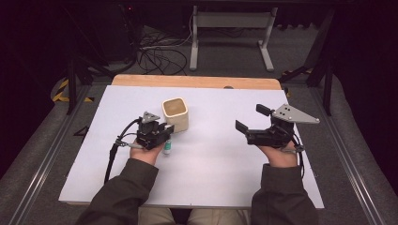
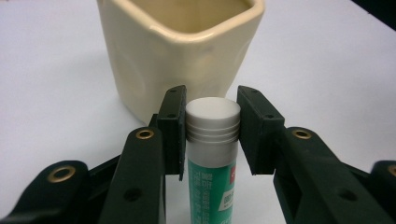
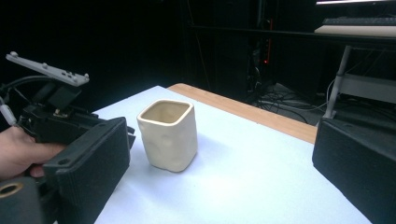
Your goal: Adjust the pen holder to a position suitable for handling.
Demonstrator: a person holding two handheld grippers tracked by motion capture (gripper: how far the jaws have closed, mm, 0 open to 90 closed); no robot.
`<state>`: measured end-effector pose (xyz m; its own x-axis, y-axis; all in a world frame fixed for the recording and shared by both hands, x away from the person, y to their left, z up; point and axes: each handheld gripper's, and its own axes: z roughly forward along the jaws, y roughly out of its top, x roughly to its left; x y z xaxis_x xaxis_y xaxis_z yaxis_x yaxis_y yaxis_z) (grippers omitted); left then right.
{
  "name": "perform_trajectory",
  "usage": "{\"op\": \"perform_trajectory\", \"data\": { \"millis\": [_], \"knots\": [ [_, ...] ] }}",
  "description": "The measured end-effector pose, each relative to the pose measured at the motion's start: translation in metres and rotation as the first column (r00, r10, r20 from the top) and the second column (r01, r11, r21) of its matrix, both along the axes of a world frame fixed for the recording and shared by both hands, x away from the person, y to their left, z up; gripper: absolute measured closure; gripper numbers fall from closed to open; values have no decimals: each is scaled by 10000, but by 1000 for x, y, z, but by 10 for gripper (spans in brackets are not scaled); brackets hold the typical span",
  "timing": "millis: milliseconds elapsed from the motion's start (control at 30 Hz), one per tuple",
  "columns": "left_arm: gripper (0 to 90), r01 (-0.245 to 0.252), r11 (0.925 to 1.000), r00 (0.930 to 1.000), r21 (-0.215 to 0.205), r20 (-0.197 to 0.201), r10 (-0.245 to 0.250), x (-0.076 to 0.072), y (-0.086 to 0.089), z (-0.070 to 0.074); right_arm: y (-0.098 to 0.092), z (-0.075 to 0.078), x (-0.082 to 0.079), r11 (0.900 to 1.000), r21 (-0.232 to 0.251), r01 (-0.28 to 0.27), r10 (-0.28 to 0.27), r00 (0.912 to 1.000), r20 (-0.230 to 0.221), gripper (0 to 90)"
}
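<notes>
A glue stick (image 2: 212,140) with a white ribbed cap and a green label lies on the white table; it also shows as the glue stick (image 1: 167,148) just under my left hand. My left gripper (image 2: 211,100) is shut on its cap, one pad pressed against each side. Right behind the cap stands a cream square ceramic cup (image 2: 180,51), upright and open-topped, seen from above as the cup (image 1: 175,114). My right gripper (image 1: 252,119) is held at the right of the table, its jaws wide open and empty, facing the cup (image 3: 169,135).
The white board (image 1: 211,173) covers a wooden table whose far edge (image 1: 197,81) shows behind it. Beyond the table are a white desk frame (image 1: 230,33) and loose cables (image 1: 159,54) on the floor. My left gripper (image 3: 60,116) sits left of the cup in the right gripper view.
</notes>
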<state>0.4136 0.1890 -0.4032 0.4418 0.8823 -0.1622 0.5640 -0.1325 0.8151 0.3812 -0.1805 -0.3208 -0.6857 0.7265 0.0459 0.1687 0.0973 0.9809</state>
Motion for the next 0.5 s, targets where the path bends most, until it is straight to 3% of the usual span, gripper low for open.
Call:
{"op": "perform_trajectory", "data": {
  "millis": [500],
  "knots": [
    [653,559,9983,9957,-178,744,-545,-12,-12,24,18,-9,5,9973,-411,-602,590,9978,-293,73]
  ]
}}
